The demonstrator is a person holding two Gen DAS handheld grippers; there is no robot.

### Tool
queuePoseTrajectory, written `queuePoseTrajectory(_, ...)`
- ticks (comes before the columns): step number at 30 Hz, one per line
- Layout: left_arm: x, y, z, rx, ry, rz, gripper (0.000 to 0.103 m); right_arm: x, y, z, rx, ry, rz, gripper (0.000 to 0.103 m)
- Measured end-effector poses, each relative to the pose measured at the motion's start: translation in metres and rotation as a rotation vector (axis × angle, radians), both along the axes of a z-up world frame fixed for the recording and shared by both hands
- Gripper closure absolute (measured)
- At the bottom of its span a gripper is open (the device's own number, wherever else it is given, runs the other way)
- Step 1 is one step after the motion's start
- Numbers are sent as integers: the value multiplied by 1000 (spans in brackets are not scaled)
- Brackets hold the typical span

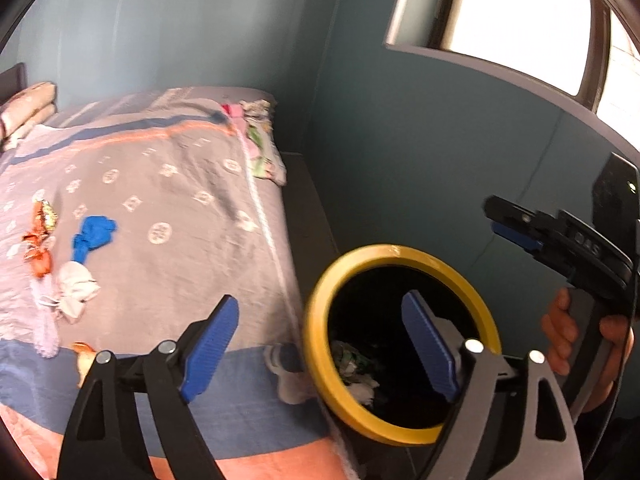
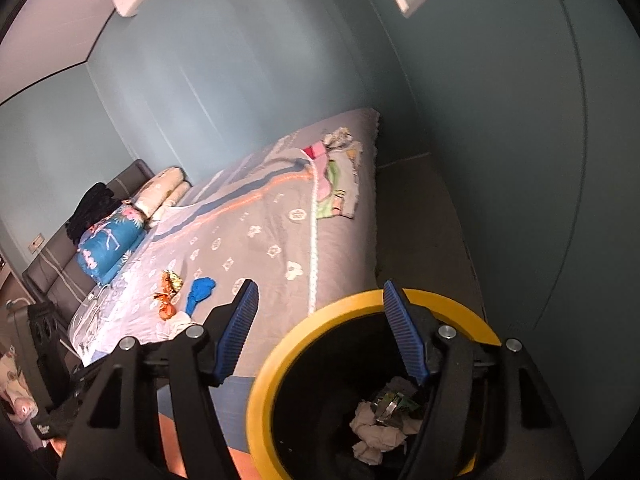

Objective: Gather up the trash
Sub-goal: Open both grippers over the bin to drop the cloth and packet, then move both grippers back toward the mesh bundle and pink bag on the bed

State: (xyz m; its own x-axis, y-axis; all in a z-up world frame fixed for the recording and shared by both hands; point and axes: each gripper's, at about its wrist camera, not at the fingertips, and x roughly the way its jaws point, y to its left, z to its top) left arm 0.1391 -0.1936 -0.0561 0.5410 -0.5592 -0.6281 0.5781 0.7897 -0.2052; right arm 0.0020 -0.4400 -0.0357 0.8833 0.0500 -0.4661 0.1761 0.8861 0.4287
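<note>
A black trash bin with a yellow rim (image 1: 320, 312) (image 2: 264, 376) stands beside the bed and holds crumpled tissues (image 2: 376, 436) and wrappers. On the bed lie a blue crumpled glove (image 1: 93, 236) (image 2: 200, 292), orange shiny wrappers (image 1: 40, 236) (image 2: 168, 296) and a white crumpled tissue (image 1: 76, 284). My left gripper (image 1: 320, 352) is open and empty, with its right finger over the bin's mouth. My right gripper (image 2: 320, 332) is open and empty above the bin's rim; it also shows in the left wrist view (image 1: 520, 228), held by a hand.
The bed's grey patterned cover (image 1: 180, 200) (image 2: 272, 232) has folded cloths (image 1: 260, 140) at its far corner and pillows (image 2: 116, 232) at the head. A white shoe (image 1: 288, 376) lies by the bin. Blue walls and a window (image 1: 500, 12) surround the bed.
</note>
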Motion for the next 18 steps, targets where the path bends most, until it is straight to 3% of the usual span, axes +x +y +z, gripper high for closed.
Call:
queuePoseTrajectory(7, 18, 43, 5, 6, -29, 110, 14, 14, 37, 13, -51, -45, 87, 29)
queuePoseTrajectory(18, 54, 136, -9, 37, -25, 302, 14, 63, 109, 27, -110, -52, 245, 28)
